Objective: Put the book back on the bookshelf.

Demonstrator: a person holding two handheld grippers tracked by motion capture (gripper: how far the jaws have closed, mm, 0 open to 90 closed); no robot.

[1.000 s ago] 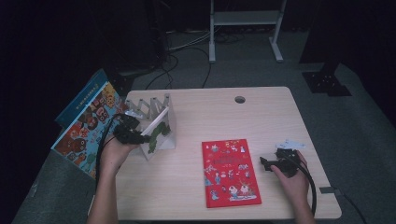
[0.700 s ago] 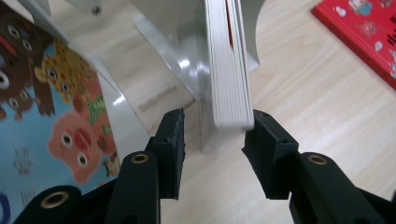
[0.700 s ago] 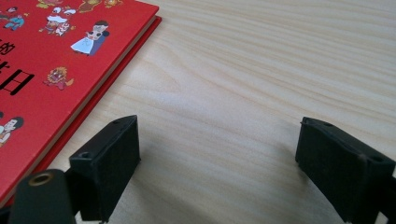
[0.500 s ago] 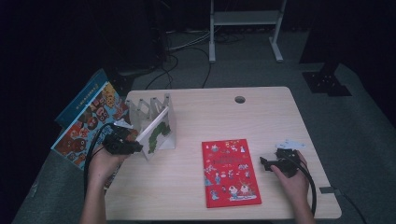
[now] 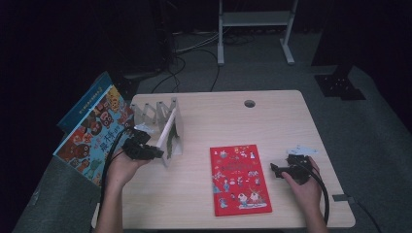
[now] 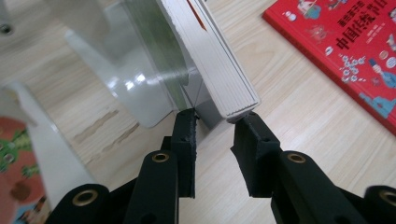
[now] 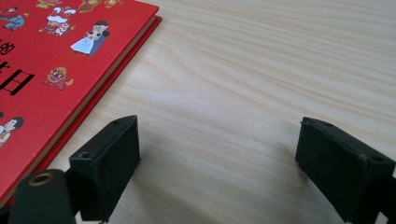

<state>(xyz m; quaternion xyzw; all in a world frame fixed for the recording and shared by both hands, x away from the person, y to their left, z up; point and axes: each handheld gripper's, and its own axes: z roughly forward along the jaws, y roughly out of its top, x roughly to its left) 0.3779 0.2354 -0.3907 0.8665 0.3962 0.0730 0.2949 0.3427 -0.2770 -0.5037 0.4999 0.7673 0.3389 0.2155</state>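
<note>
A thick book (image 5: pixel 167 133) with white page edges (image 6: pixel 219 60) leans tilted in a clear divider rack (image 5: pixel 148 112) at the table's left. My left gripper (image 5: pixel 158 153) is at that book's lower near corner. Its jaws (image 6: pixel 215 119) stand a narrow gap apart, open, and the corner lies just past their tips, not clamped. A red picture book (image 5: pixel 239 178) lies flat in the middle front of the table. My right gripper (image 5: pixel 273 169) rests just right of it, low over bare wood, wide open (image 7: pixel 217 140) and holding nothing. The red book's edge (image 7: pixel 51 60) is to its left.
A large colourful book (image 5: pixel 90 133) leans off the table's left edge beside the rack. The wooden table (image 5: pixel 272 121) has a cable hole (image 5: pixel 249 103) at the back. The rack's clear plates (image 6: pixel 140 88) stand close to my left jaws. Cables and a metal stand (image 5: pixel 252 29) are on the floor beyond.
My left hand has drawn back from the rack's middle toward the person and now sits at the leaning book's lower corner. The right gripper and red book have not moved.
</note>
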